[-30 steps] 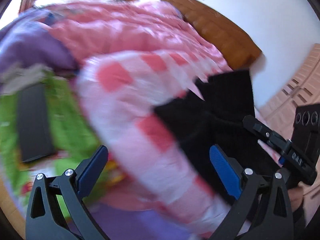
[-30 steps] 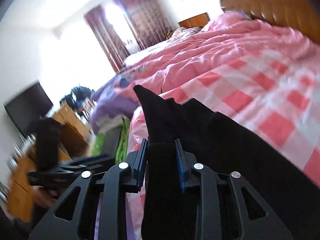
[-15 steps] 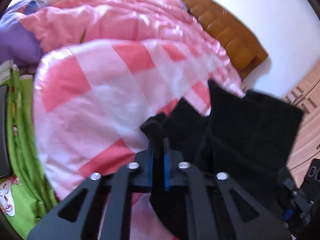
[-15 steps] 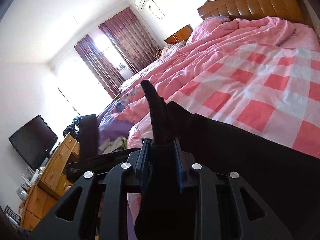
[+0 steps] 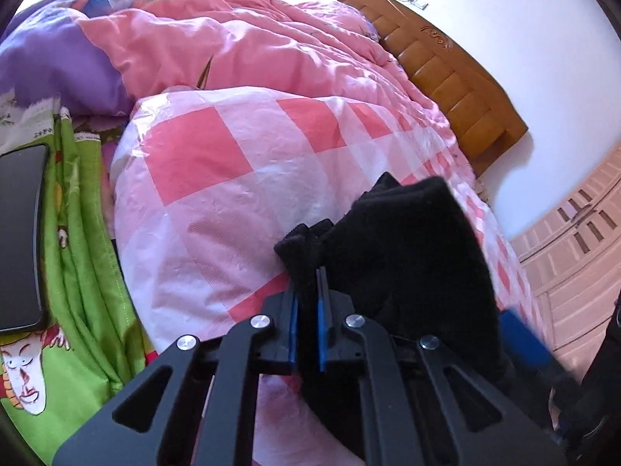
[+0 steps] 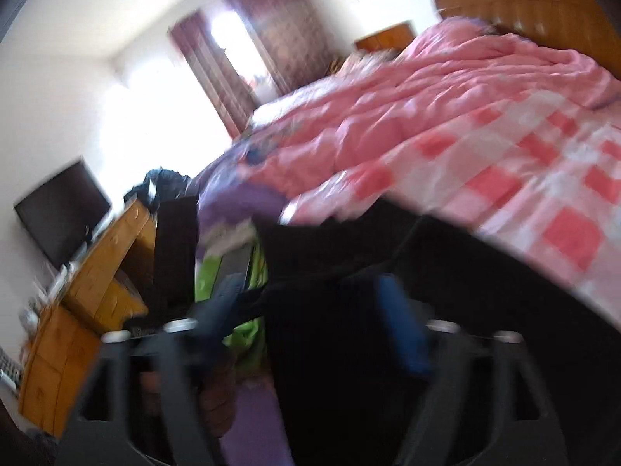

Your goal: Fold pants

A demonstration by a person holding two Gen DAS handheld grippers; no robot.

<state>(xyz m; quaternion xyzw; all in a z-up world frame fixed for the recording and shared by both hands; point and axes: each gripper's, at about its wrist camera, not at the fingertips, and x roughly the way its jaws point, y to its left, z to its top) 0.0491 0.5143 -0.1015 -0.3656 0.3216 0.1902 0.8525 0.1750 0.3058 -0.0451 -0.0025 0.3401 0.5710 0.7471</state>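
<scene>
The black pants (image 5: 407, 256) lie bunched on the pink checked bedspread (image 5: 217, 178). My left gripper (image 5: 306, 291) is shut on a fold of the pants at their left edge. In the blurred right wrist view my right gripper (image 6: 310, 306) is open, its blue pads spread wide, with the pants (image 6: 388, 349) lying between and below them. One blue pad of the right gripper (image 5: 524, 339) shows at the right of the left wrist view.
A pink quilt (image 5: 240, 39) is heaped further up the bed before the wooden headboard (image 5: 450, 73). A green printed cloth (image 5: 77, 233) and a dark flat device (image 5: 19, 233) lie left. A wooden dresser (image 6: 97, 272) and TV (image 6: 62, 221) stand by the wall.
My left gripper has closed on the pants edge. My right gripper, shut on the pants before, has opened and swings fast.
</scene>
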